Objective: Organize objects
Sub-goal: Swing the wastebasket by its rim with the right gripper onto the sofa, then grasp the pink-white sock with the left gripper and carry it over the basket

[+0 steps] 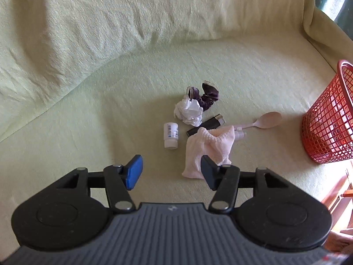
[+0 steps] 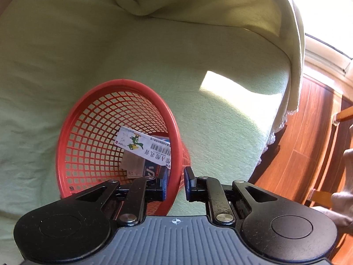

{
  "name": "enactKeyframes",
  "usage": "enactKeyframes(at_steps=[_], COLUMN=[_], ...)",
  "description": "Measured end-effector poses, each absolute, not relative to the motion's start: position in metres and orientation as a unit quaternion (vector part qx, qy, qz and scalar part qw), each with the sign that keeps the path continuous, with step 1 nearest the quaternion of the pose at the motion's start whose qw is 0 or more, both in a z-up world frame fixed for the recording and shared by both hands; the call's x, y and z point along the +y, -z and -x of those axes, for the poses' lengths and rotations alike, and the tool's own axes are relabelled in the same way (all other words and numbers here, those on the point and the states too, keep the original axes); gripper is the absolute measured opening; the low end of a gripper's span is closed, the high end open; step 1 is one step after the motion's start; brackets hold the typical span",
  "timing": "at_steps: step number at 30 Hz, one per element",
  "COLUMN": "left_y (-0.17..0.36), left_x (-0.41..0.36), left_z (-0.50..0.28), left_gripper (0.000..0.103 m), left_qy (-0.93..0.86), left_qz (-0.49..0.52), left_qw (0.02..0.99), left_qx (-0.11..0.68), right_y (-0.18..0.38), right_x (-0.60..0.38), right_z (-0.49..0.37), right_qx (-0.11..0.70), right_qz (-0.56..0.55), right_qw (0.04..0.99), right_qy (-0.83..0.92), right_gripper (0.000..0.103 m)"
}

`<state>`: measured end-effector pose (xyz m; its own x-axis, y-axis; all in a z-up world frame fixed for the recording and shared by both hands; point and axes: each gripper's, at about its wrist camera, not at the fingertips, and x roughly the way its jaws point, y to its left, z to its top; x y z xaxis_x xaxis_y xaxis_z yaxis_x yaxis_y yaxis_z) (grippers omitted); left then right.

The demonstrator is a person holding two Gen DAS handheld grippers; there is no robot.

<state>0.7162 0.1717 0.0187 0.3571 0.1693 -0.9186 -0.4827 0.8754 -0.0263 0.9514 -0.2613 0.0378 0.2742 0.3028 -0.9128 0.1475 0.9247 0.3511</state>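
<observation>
Left claw spread wide, hovering above the pale green sofa cover, holding nothing. Ahead, left to right: small white plastic pill bottle lying on its side, crumpled white tissue, dark purple velvet scrunchie, black lighter, pink knitted cloth, pale pink plastic spoon. Far right, red plastic mesh basket, already holding printed cardboard boxes. Right claw nearly closed astride the basket's near rim, probably pinching it. Best next: lower squarely over the bottle's body, close across its width, keep the basket steady.
</observation>
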Motion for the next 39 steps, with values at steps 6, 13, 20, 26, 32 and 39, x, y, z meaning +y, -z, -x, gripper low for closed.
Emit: enactKeyframes(at_steps=[6, 13, 20, 26, 32, 39], left_y=[0.005, 0.042, 0.058, 0.072, 0.068, 0.041], left_x=[0.155, 0.146, 0.153, 0.154, 0.154, 0.157], left_z=[-0.725, -0.748, -0.774, -0.798, -0.8, -0.797], left_gripper=[0.054, 0.066, 0.068, 0.053, 0.025, 0.021], left_qy=[-0.168, -0.114, -0.104, -0.079, -0.057, -0.075], left_qz=[0.122, 0.131, 0.139, 0.132, 0.115, 0.116], left_qw=[0.813, 0.804, 0.804, 0.795, 0.795, 0.796], left_qx=[0.544, 0.568, 0.569, 0.587, 0.593, 0.59], right_y=[-0.045, -0.044, -0.048, -0.049, -0.05, -0.054], right_x=[-0.236, -0.238, -0.231, -0.221, -0.212, -0.217], right_z=[-0.944, -0.946, -0.948, -0.948, -0.947, -0.945], right_qx=[0.594, 0.598, 0.602, 0.604, 0.609, 0.629], right_qz=[-0.112, -0.124, -0.111, -0.088, -0.048, -0.077], right_qw=[0.794, 0.791, 0.79, 0.792, 0.791, 0.773], right_qy=[-0.058, -0.036, -0.017, -0.003, -0.006, -0.006], right_gripper=[0.011, 0.011, 0.011, 0.011, 0.011, 0.012])
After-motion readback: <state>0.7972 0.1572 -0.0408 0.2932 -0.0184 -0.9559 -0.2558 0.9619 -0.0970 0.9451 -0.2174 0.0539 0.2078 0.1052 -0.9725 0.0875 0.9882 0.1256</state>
